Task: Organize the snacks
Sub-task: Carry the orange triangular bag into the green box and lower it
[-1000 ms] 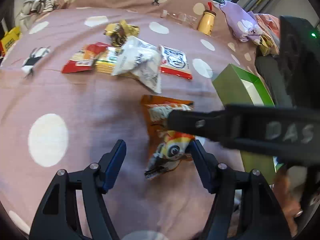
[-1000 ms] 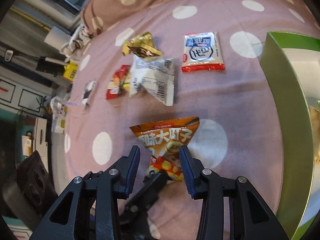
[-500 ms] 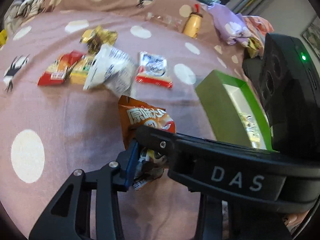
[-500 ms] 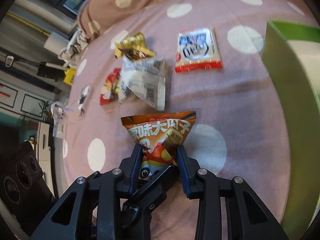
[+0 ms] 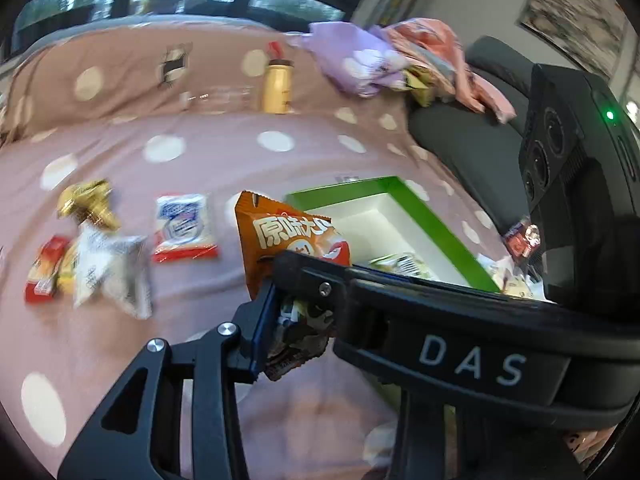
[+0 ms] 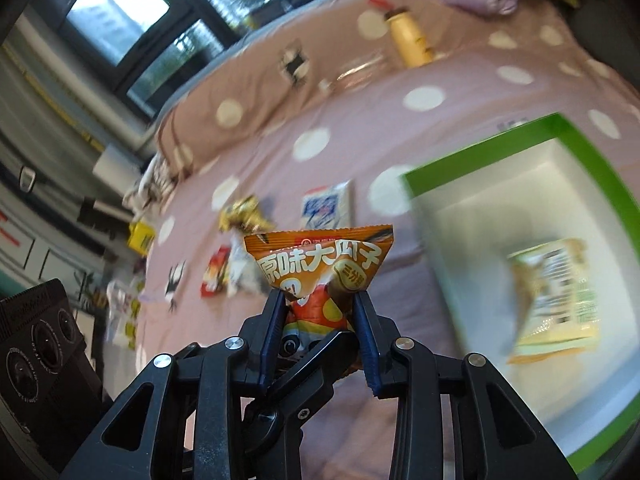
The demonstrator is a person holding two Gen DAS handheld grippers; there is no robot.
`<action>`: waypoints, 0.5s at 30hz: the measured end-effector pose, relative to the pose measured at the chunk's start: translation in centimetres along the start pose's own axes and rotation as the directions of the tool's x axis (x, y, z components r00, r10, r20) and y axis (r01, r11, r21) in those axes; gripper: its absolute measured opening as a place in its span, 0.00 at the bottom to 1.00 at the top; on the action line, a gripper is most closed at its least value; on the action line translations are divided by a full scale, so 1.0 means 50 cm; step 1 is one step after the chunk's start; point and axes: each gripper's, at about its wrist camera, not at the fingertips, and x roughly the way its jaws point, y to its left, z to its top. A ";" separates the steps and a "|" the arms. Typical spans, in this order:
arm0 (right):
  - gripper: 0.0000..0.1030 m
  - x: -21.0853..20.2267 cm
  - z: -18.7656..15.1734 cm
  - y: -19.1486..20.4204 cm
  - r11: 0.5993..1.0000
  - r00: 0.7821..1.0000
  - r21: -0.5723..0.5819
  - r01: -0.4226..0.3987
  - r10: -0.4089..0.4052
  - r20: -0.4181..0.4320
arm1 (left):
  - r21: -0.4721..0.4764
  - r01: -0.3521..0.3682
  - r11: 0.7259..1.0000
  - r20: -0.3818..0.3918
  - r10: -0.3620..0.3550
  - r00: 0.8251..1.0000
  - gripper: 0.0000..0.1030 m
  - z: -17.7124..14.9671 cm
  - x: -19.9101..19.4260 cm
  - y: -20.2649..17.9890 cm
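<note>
An orange snack packet (image 6: 320, 268) with white lettering is clamped in my right gripper (image 6: 318, 312), lifted above the pink dotted bedspread. It also shows in the left wrist view (image 5: 288, 240), where my left gripper (image 5: 296, 320) pinches its lower end; the right gripper's arm covers my left gripper's right finger. The green box (image 6: 480, 148) with a white inside lies to the right and holds a pale green packet (image 6: 556, 300). The box also shows in the left wrist view (image 5: 432, 216).
Loose snacks lie on the bedspread at left: a gold packet (image 5: 88, 204), a white-and-red packet (image 5: 184, 228), a silver packet (image 5: 112, 272) and a red packet (image 5: 44, 268). A yellow bottle (image 5: 276, 88) stands at the back. Clothes (image 5: 376, 60) are piled at the back right.
Both grippers closed on the orange packet and lifted it off the bedspread, moving it right towards the green box. The views tilted up.
</note>
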 end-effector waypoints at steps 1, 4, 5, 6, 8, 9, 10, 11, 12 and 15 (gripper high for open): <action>0.36 -0.009 0.004 -0.012 1.000 1.000 0.013 0.006 -0.006 0.013 | 0.017 0.012 1.000 -0.004 -0.012 1.000 0.37 0.007 0.011 -0.012; 0.36 -0.025 0.015 -0.049 0.998 0.999 0.057 0.014 -0.017 0.042 | 0.046 0.031 0.998 -0.020 -0.030 0.999 0.37 0.020 0.036 -0.037; 0.36 -0.028 0.016 -0.057 0.997 0.999 0.070 0.014 -0.017 0.045 | 0.055 0.039 0.998 -0.029 -0.037 0.999 0.37 0.024 0.047 -0.045; 0.36 -0.030 0.020 -0.074 0.995 0.999 0.096 0.016 -0.021 0.049 | 0.063 0.047 0.997 -0.038 -0.045 0.998 0.37 0.027 0.057 -0.052; 0.37 -0.038 0.021 -0.093 0.993 0.998 0.119 0.026 -0.033 0.056 | 0.082 0.054 0.995 -0.065 -0.049 0.997 0.37 0.034 0.076 -0.065; 0.37 -0.038 0.022 -0.103 0.991 0.998 0.132 0.029 -0.037 0.056 | 0.095 0.049 0.994 -0.076 -0.041 0.996 0.37 0.037 0.083 -0.072; 0.37 -0.037 0.024 -0.117 0.988 0.998 0.153 0.019 -0.028 0.056 | 0.105 0.045 0.993 -0.088 -0.036 0.996 0.37 0.039 0.092 -0.078; 0.37 -0.038 0.024 -0.125 0.987 0.998 0.162 0.014 -0.023 0.055 | 0.108 0.046 0.993 -0.097 -0.036 0.995 0.37 0.039 0.096 -0.080; 0.37 -0.036 0.024 -0.134 0.985 0.998 0.175 0.012 -0.021 0.052 | 0.107 0.050 0.993 -0.109 -0.039 0.993 0.37 0.039 0.106 -0.081; 0.37 -0.032 0.024 -0.155 0.977 0.998 0.212 0.021 -0.032 0.045 | 0.107 0.055 0.993 -0.120 -0.042 0.992 0.36 0.037 0.121 -0.087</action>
